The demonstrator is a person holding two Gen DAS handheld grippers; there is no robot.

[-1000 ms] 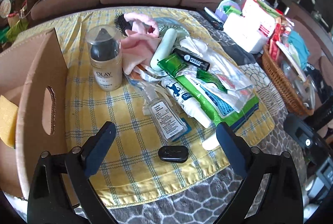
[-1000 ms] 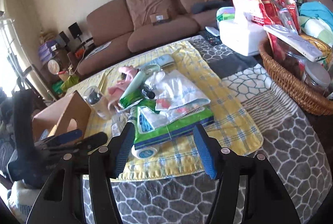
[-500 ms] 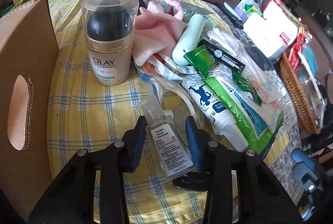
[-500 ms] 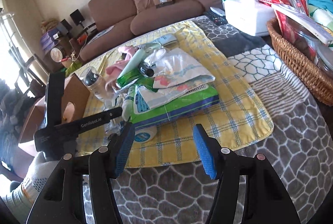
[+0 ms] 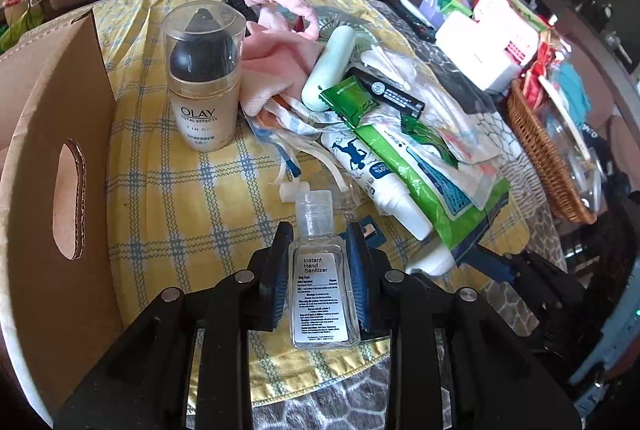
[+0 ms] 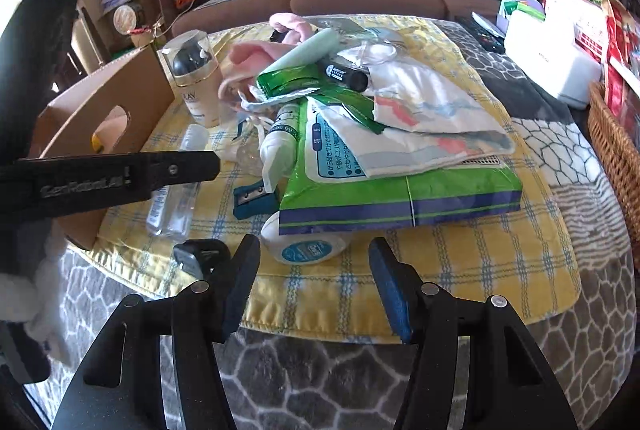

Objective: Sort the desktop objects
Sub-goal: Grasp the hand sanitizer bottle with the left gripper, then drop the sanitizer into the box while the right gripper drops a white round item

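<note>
The yellow cloth (image 5: 168, 198) has open room in the middle, between the cardboard box (image 5: 60, 190) on the left and the big pile of packets (image 5: 420, 166) on the right. The cream bottle (image 5: 204, 78) stands tall at the far end of that gap.

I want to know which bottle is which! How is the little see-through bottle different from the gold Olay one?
The hand sanitizer bottle is clear and flat; the Olay bottle is gold and round with a dark pump under a clear cap. The hand sanitizer bottle sits between the closing pads of the left gripper; the Olay bottle stands upright and untouched beside the cardboard box. The Olay bottle looks bigger. Both sit over the yellow checked cloth.
</note>
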